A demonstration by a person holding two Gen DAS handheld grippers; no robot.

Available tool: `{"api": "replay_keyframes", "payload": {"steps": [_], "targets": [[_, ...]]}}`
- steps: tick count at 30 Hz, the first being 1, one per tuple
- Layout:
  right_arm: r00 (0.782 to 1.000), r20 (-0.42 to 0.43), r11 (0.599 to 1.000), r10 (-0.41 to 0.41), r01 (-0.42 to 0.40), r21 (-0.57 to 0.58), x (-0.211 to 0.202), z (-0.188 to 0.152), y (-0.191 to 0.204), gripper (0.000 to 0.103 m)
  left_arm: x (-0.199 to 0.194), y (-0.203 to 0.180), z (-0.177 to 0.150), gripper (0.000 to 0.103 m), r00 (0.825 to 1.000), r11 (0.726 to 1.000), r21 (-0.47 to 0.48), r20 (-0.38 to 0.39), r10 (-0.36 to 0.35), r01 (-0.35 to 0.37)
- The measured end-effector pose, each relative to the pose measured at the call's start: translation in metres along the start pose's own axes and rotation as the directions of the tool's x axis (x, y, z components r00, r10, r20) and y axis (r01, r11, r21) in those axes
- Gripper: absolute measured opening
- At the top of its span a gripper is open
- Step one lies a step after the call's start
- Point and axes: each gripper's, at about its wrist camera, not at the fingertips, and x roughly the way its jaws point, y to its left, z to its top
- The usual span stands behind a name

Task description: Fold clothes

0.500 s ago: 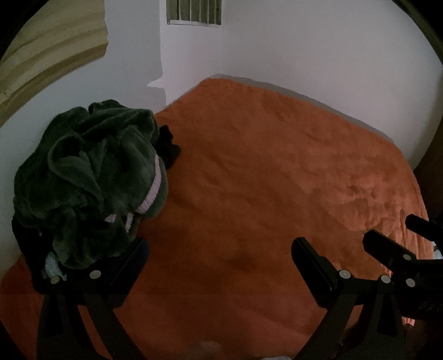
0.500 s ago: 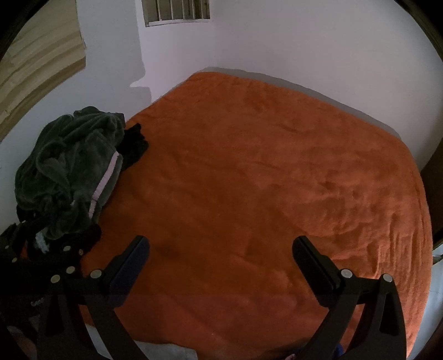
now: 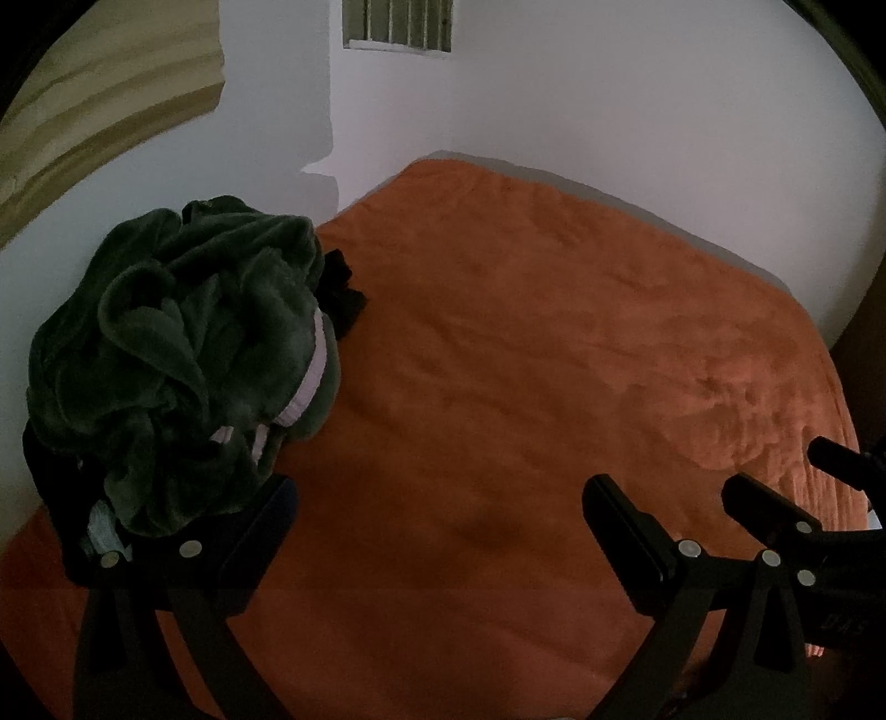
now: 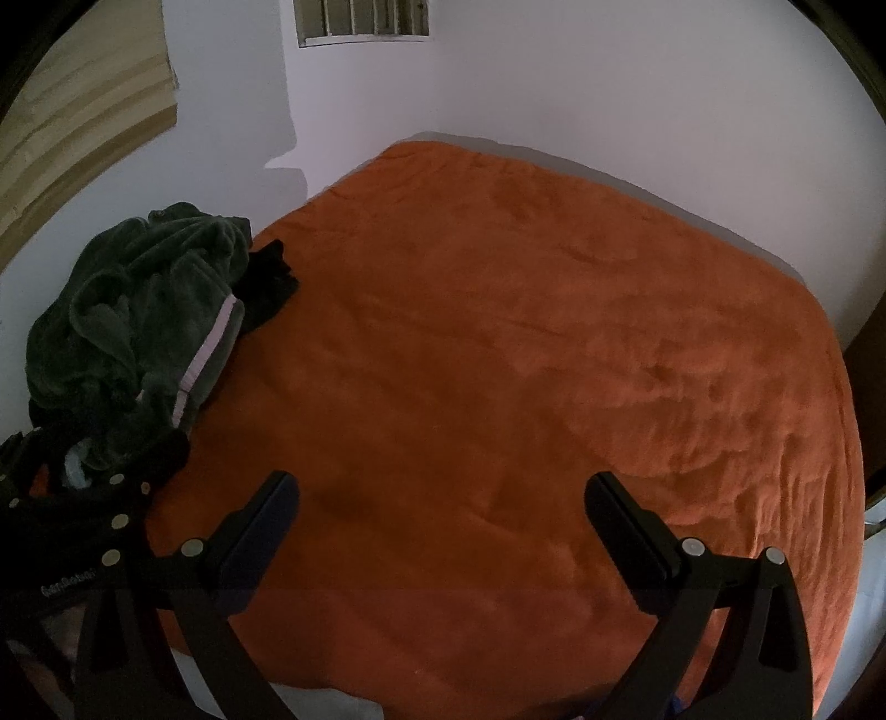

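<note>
A heap of clothes lies on the left side of an orange bed cover (image 3: pixel 526 360) (image 4: pixel 526 360). On top is a dark green fleece garment (image 3: pixel 183 343) (image 4: pixel 138 327) with a pale stripe; a black garment (image 3: pixel 340 293) (image 4: pixel 268 288) pokes out behind it. My left gripper (image 3: pixel 437 515) is open above the bed, its left finger close beside the heap, nothing between the fingers. My right gripper (image 4: pixel 440 512) is open over bare cover, well to the right of the heap. The right gripper's fingers show at the left wrist view's right edge.
White walls (image 3: pixel 609 111) close the bed in at the back and left. A barred vent (image 3: pixel 396 25) sits high on the wall, and a beige curtain (image 3: pixel 99 99) hangs at upper left. Dark furniture (image 4: pixel 869 360) stands at the bed's right edge.
Both views have barely shifted; the heap sits a touch nearer in the left wrist view. Both grippers stay open and nothing was taken hold of.
</note>
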Motion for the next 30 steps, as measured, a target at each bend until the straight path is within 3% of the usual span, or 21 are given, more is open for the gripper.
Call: {"api": "replay_keyframes", "payload": {"steps": [8,13,18,30], "targets": [[1.0,0.003,0.999,0.02,-0.02,0.044,0.004,0.002,-0.011,0.103,0.002,0.0,-0.005,0.102,0.999,1.0,-0.02,0.037,-0.023,0.023],[1.0,0.016,1.0,-0.008,0.008,0.022,0.004,-0.001,-0.005,0.103,-0.002,0.0,-0.011,0.102,0.995,0.999,-0.026,0.093,0.033,-0.031],[1.0,0.002,1.0,0.001,-0.001,0.011,0.011,-0.003,0.003,0.103,0.008,0.008,-0.012,0.102,0.998,0.998,-0.056,0.067,0.011,-0.007],[0.999,0.047,0.997,0.027,-0.03,0.065,0.005,-0.01,0.003,0.103,0.015,0.007,-0.017,0.103,0.999,1.0,-0.027,0.053,0.007,-0.005]]}}
